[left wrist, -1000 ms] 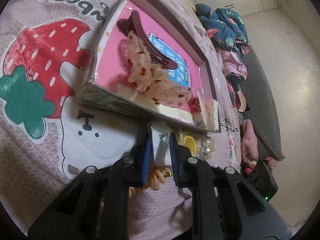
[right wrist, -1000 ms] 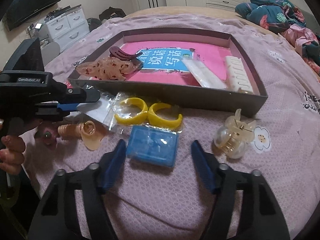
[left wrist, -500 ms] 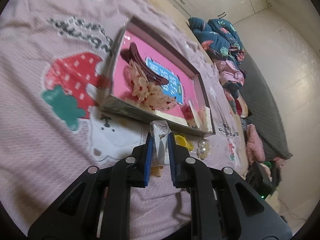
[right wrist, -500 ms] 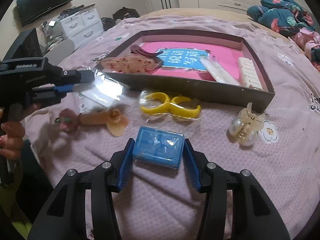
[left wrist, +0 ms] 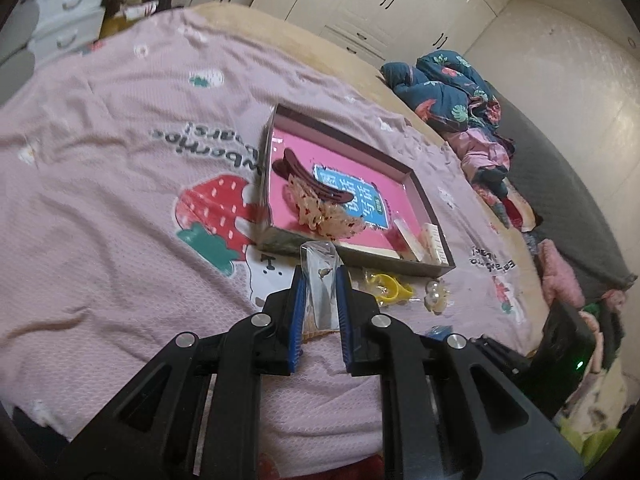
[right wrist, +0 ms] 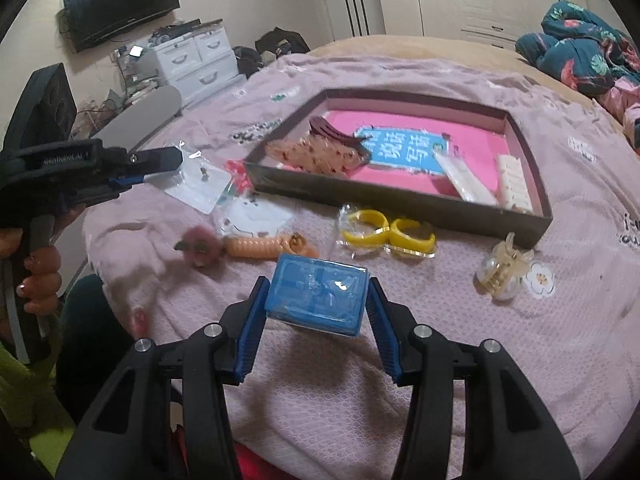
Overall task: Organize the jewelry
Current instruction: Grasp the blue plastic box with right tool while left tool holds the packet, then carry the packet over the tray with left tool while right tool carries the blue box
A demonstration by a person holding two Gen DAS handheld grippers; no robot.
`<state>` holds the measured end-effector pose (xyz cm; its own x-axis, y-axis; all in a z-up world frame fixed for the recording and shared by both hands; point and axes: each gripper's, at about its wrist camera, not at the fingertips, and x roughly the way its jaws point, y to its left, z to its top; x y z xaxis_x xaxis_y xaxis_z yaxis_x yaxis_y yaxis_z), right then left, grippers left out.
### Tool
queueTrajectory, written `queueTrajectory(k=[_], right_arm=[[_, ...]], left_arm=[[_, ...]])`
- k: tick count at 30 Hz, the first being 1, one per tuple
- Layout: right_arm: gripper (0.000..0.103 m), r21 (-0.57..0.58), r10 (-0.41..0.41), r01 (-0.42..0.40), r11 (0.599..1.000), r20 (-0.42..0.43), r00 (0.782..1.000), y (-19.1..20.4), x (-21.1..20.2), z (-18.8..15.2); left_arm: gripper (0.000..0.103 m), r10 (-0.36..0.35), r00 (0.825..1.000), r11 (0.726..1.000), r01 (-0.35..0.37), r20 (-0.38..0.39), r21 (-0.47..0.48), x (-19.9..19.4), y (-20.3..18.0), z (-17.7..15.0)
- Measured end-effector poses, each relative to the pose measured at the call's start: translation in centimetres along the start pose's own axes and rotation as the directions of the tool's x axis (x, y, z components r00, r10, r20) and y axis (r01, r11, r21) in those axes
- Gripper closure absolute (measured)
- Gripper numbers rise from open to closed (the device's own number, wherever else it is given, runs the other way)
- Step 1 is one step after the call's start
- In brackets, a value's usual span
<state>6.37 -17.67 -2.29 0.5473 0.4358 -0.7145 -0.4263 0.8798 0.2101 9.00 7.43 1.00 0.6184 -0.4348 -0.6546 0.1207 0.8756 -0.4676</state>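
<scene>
Both grabs have lifted since a second ago: right gripper (right wrist: 316, 316), then spread around the blue case (right wrist: 318, 300), now has its jaws pinching that case by its two short sides, raised off the bed (right wrist: 520, 380) in front of the tray (right wrist: 400, 198). Left gripper (left wrist: 320, 292) has its jaws pressed on the clear earring packet (left wrist: 320, 276), now up higher, just short of the tray's near-left corner.

Handling, I'd say: the case looks stiff and light, but its wrap seems slick, so a side grip near mid-height suits it. The packet is floppy film; held by one edge, it will droop, and the tiny earring inside may slide.

Between me and the tray lie the yellow bangles (right wrist: 386, 234); right of them the pearl claw clip (right wrist: 502, 272), left the coil hair tie (right wrist: 256, 246). Inside the tray, the speckled hair claw (right wrist: 316, 154) crowds the near-left corner, so I'd carry over the wall and aim for the open pink floor.
</scene>
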Motion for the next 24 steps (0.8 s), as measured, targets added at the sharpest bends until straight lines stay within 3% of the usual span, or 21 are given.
queueTrajectory(k=[10, 24], right_arm=[[0.055, 0.024, -0.048, 0.047, 0.999, 0.073, 0.996, -2.1, -2.6, 1.9], [0.055, 0.125, -0.164, 0.148, 0.981, 0.128, 0.978, -7.3, -5.3, 2.8]], left_arm=[[0.095, 0.028, 0.996, 0.992, -0.038, 0.081, 0.117, -1.6, -3.2, 1.5], [0.095, -0.005, 0.996, 0.984, -0.012, 0.09, 0.179, 0.9, -6.4, 3.6]])
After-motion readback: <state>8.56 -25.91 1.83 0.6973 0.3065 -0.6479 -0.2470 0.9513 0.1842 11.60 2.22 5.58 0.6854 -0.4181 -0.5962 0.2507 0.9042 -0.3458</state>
